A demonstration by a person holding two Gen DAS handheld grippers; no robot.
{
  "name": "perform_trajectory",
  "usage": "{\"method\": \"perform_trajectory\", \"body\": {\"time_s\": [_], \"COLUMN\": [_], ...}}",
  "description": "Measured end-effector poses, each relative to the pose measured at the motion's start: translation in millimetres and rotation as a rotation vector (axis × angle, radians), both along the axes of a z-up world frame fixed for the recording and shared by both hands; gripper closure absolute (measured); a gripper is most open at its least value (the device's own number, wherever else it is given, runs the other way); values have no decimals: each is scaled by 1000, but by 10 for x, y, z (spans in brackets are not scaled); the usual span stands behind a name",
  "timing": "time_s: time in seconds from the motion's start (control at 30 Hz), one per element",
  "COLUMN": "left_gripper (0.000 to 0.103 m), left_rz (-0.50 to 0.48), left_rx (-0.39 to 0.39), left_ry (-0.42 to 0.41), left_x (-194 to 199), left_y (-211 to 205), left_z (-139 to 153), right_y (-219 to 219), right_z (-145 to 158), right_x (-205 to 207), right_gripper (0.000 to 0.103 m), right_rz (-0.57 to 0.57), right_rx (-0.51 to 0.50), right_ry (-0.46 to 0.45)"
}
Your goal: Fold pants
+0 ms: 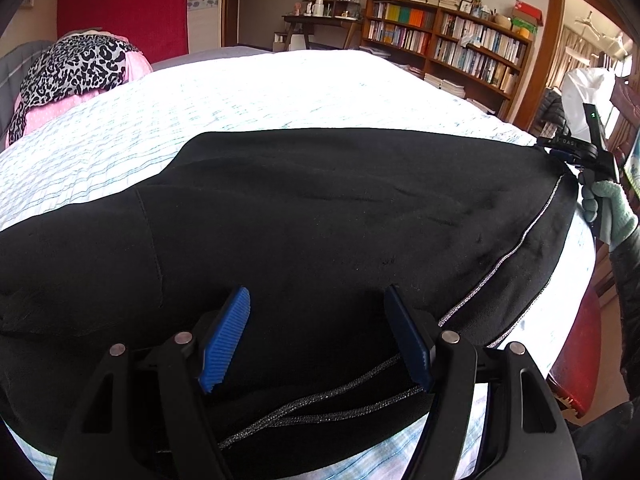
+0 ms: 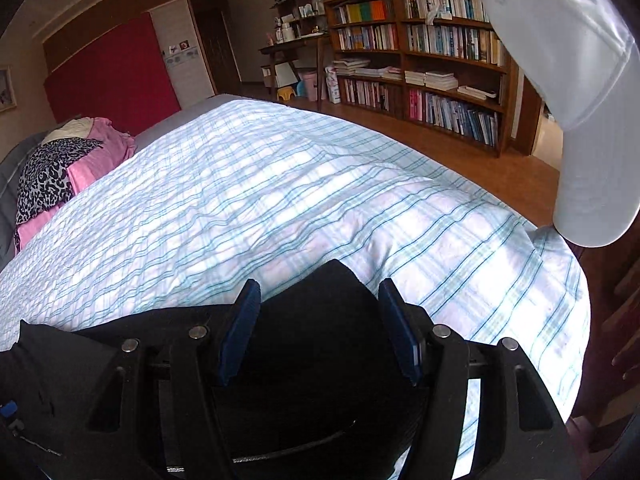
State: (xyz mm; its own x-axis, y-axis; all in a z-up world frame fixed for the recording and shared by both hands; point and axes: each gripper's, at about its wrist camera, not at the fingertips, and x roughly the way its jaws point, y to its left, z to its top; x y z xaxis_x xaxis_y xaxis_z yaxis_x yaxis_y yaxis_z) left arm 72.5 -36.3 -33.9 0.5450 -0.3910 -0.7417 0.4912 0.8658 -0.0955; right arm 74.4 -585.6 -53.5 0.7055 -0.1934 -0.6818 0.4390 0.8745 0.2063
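Black pants with a thin silver side stripe lie spread flat across the blue-checked bedspread. My left gripper hovers over their near edge, its blue pads wide apart and clear of the cloth. At the pants' right end, a gloved hand holds my right gripper. In the right wrist view that gripper stands open, with a corner of the pants lying under and between its fingers, not pinched.
A pile of leopard-print and pink clothes sits at the far left of the bed. A bookcase and a desk stand beyond the wooden floor. A white plastic object hangs close on the right, above the bed's edge.
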Motion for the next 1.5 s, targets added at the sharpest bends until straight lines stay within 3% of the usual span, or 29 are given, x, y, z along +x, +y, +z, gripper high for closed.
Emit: {"method": "perform_trajectory", "body": {"time_s": [0.07, 0.13, 0.2, 0.27, 0.43, 0.57, 0.67, 0.73, 0.77, 0.8, 1.0, 1.17, 1.5], "left_gripper": [33, 30, 30, 30, 30, 30, 28, 27, 26, 26, 25, 25, 25], "left_rz": [0, 0, 1, 4, 6, 9, 8, 4, 2, 1, 0, -23, -83], "left_rx": [2, 1, 1, -1, -8, -12, -8, -10, -11, -10, -13, -65, -73], "left_ry": [3, 6, 8, 9, 5, -2, -6, -5, -5, -5, -5, 5, -11], "left_x": [10, 24, 27, 34, 39, 32, 19, 13, 11, 7, -1, -19, -90], "left_y": [-13, -14, -21, -23, -10, 15, 16, 18, 17, 16, -4, -73, -305], "left_z": [-14, -26, -37, -45, -57, -79, -91, -94, -93, -89, -49, 29, 64], "right_y": [40, 108, 162, 168, 124, 72, 41, 8, -21, -50, -145, -176, 59], "right_z": [-45, -42, -23, 31, 178, -7, -98, -69, -51, -29, 67, -88, -241], "right_x": [83, 153, 185, 176, 187, 346, 365, 308, 257, 185, -440, -883, -984], "right_gripper": [40, 49, 77, 90, 92, 92, 90, 67, 45, 37, 37, 37, 37], "right_rz": [20, 37, 39, 26, -15, -22, -31, -55, -72, -79, -150, -185, -139], "right_rx": [18, -13, -65, -93, -124, -105, -83, -68, -58, -39, 64, 237, 482], "right_ry": [29, 52, 70, 59, -7, 53, 80, 76, 64, 39, -80, -147, -239]}}
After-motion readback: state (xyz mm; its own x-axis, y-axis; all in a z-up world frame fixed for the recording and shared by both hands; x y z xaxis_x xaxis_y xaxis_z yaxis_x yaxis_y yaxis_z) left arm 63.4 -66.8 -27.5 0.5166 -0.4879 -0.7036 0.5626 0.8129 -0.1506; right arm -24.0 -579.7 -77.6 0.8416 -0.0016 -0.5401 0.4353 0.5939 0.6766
